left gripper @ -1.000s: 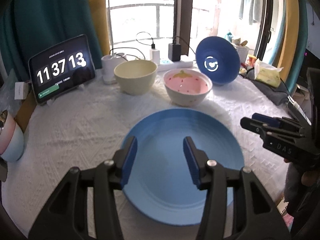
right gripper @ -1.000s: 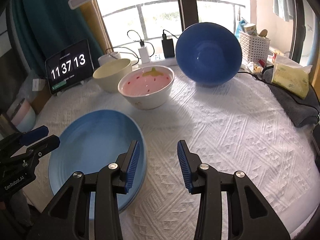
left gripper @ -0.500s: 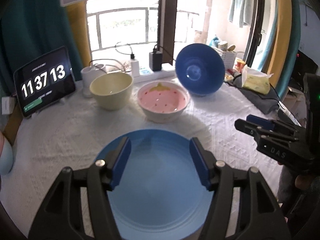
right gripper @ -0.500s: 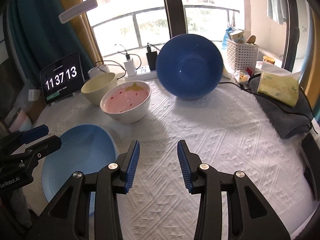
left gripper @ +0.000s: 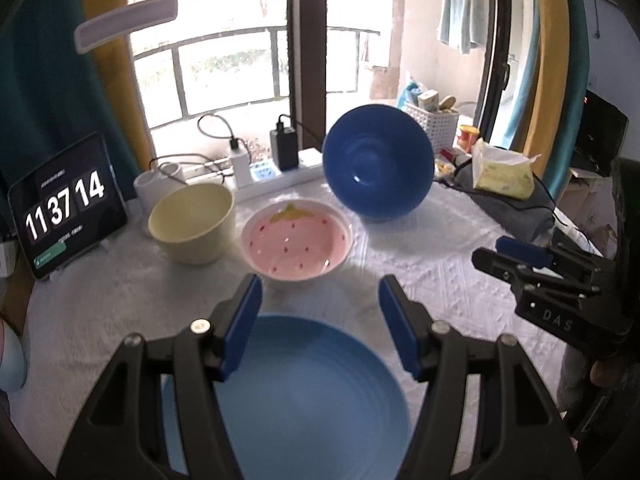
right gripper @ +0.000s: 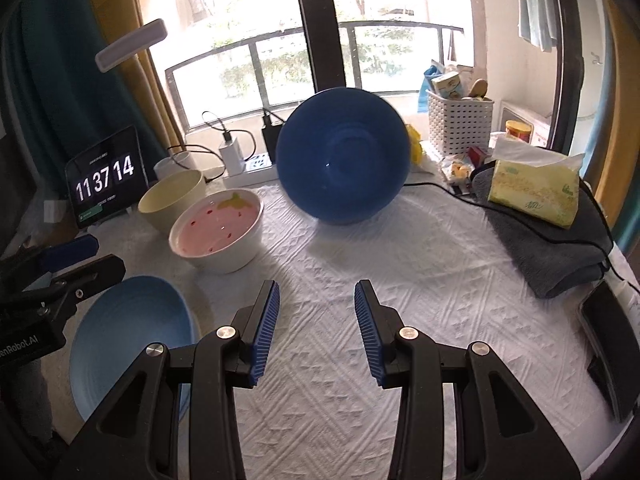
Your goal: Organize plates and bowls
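Note:
A light blue plate [left gripper: 304, 396] lies on the white tablecloth near the front; it also shows in the right wrist view [right gripper: 132, 340]. My left gripper [left gripper: 320, 320] is open and empty, above the plate's far edge. Behind it stand a pink strawberry bowl [left gripper: 296, 244], a cream bowl [left gripper: 192, 224] and a dark blue bowl [left gripper: 378, 168] tipped on its side with its opening toward me. My right gripper [right gripper: 316, 328] is open and empty over bare cloth, in front of the dark blue bowl [right gripper: 344, 156]. The pink bowl [right gripper: 218, 232] is to its left.
A tablet clock [left gripper: 60, 204] stands at the back left. A power strip with chargers [left gripper: 276, 168] lies by the window. A tissue pack [right gripper: 536, 188] sits on a folded grey towel [right gripper: 552, 248] at the right. A white basket [right gripper: 460, 120] is behind.
Both grippers have risen and drawn back, so the plate has slid lower in both views. The left jaws have opened wider. The dishes have not moved.

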Motion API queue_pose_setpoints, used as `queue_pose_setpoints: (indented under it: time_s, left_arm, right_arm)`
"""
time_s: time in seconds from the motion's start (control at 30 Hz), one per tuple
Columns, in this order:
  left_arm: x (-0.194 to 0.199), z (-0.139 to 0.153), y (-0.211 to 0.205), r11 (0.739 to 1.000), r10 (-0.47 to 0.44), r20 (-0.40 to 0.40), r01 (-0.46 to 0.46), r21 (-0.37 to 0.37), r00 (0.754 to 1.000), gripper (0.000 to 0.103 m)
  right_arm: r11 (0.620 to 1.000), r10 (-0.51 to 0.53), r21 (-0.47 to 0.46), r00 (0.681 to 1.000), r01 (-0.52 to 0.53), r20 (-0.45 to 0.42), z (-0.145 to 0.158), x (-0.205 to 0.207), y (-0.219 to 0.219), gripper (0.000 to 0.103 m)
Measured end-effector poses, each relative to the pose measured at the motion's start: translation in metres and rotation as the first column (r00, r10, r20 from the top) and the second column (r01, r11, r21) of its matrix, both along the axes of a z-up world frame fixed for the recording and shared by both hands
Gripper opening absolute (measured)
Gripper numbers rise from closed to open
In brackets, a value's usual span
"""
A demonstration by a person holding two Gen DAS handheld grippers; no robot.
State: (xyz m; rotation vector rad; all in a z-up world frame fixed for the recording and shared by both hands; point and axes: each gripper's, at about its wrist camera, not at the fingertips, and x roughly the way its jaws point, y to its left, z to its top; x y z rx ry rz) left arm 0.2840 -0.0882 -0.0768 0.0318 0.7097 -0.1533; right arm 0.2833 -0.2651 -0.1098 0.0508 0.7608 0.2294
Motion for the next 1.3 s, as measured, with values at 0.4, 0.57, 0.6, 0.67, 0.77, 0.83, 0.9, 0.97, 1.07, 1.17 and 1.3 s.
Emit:
queue_pose_setpoints:
  time_s: [0.4,0.57,0.6,0.67,0.77,0.83,0.9,0.97,1.07,1.17,1.3]
  left_arm:
    - [0.023,0.014,-0.016,0.999,-0.007,0.045,0.008,-0.04,0.999,0.062]
    - [0.03,0.021,-0.021,0.999,-0.014,0.068,0.017,-0.038,0.998,0.062]
    - [0.032,0.022,-0.022,0.999,-0.015,0.07,0.018,-0.036,0.997,0.062]
    - [0.036,0.023,-0.023,0.999,-0.016,0.076,0.019,-0.037,0.997,0.062]
    - [0.044,0.025,-0.023,0.999,-0.016,0.091,0.02,-0.038,0.996,0.062]
    - [0.05,0.025,-0.024,0.999,-0.018,0.105,0.022,-0.04,0.994,0.062]
    - [0.055,0.026,-0.025,0.999,-0.022,0.119,0.027,-0.039,0.993,0.062]
    - [0.062,0.025,-0.028,0.999,-0.027,0.133,0.031,-0.032,0.991,0.062]
    - [0.072,0.023,-0.032,0.999,-0.03,0.142,0.034,-0.026,0.989,0.062]
    - [0.081,0.021,-0.036,0.999,-0.037,0.154,0.039,-0.013,0.987,0.062]
    - [0.1,0.014,-0.038,0.998,-0.048,0.129,0.053,-0.036,0.991,0.062]
  right_arm:
    - [1.0,-0.028,-0.003,0.998,0.028,0.055,0.019,0.017,-0.019,0.042]
    - [0.999,-0.035,0.008,0.997,0.035,0.074,0.027,0.025,-0.024,0.042]
    - [0.999,-0.035,0.009,0.996,0.034,0.079,0.029,0.027,-0.026,0.042]
    - [0.999,-0.035,0.009,0.996,0.035,0.086,0.031,0.032,-0.027,0.042]
    - [0.999,-0.037,0.007,0.995,0.037,0.094,0.033,0.039,-0.031,0.042]
    - [0.999,-0.039,0.008,0.994,0.039,0.099,0.034,0.045,-0.034,0.042]
    - [0.999,-0.042,0.007,0.994,0.041,0.101,0.034,0.051,-0.037,0.042]
    - [0.999,-0.043,0.007,0.994,0.043,0.102,0.033,0.055,-0.039,0.042]
    - [0.999,-0.043,0.006,0.993,0.042,0.106,0.033,0.064,-0.041,0.042]
    - [0.999,-0.041,0.004,0.993,0.041,0.111,0.031,0.072,-0.043,0.042]
    - [0.999,-0.047,0.001,0.992,0.047,0.115,0.027,0.084,-0.047,0.042]
